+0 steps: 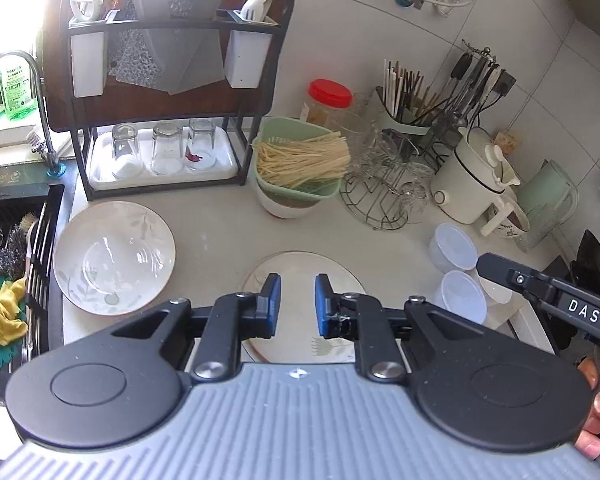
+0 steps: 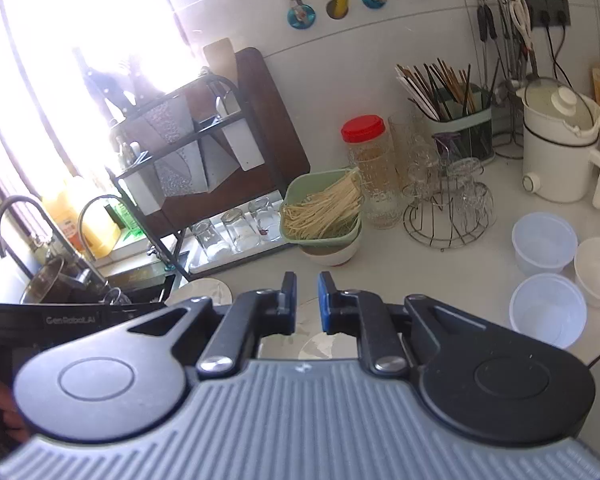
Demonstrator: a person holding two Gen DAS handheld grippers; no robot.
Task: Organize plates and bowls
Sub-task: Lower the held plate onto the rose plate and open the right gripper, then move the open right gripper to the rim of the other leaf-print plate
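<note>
Low in both frames, the left gripper (image 1: 297, 304) and right gripper (image 2: 307, 302) hover clenched, grasping nothing — plate (image 1: 304, 270) behind them, bowl-topped plate (image 1: 114, 258) at left.

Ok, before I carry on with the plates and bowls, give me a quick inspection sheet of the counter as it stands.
Surface: white countertop, no spills seen.
Job's things: leaf-print plate with a clear glass bowl on it, near the sink; second plate under the left gripper; three small white bowls at the right.
Clutter: green basket of noodles on a bowl, red-lid jar, glasses on a wire stand, chopstick holder, white kettle.
Grippers: left gripper and right gripper nearly shut, nothing held.
Cables: plugs and cords at the wall socket.
Surroundings: dish rack, sink at the left.
</note>
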